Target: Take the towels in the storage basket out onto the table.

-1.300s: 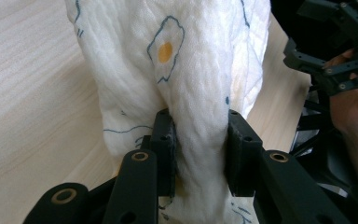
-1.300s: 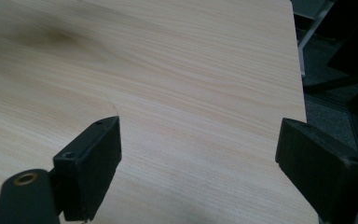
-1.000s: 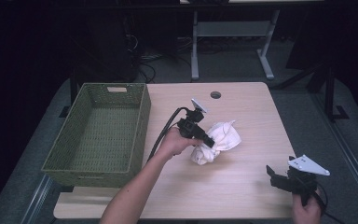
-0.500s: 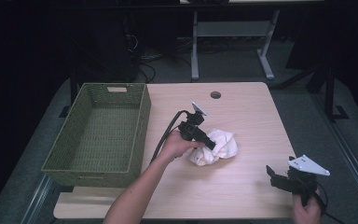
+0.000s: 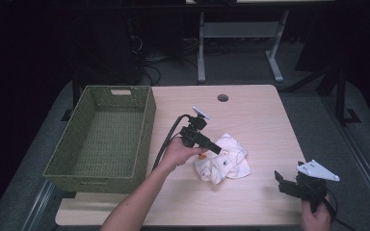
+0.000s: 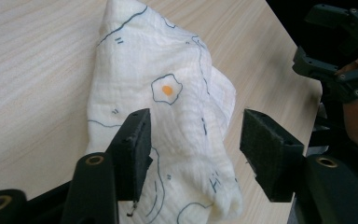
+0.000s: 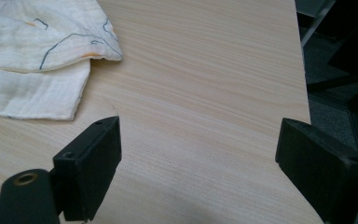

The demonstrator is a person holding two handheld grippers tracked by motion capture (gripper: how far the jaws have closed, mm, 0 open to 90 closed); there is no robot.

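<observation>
A white muslin cloth [image 5: 226,161] with blue line drawings and a fried-egg print lies crumpled at the middle of the wooden table [image 5: 255,115]. My left gripper [image 5: 216,147] hovers at its left edge, pointing right and down. In the left gripper view the cloth [image 6: 168,70] runs between the jaws of the left gripper [image 6: 193,135]; they have just been opening and the right pad stands off the fabric. My right gripper [image 5: 280,180] rests open near the table's front right corner. Its jaws [image 7: 200,144] frame bare wood, with the cloth [image 7: 32,51] farther off.
A green woven basket [image 5: 144,130] with nothing in it stands along the table's left side. A round cable hole [image 5: 222,97] sits near the far edge. The right gripper [image 6: 340,46] and its hand appear at the right of the left gripper view.
The left gripper's jaws have opened and let go of the cloth. The cloth has dropped from a raised bunch and spread flatter on the table. The right gripper has not moved.
</observation>
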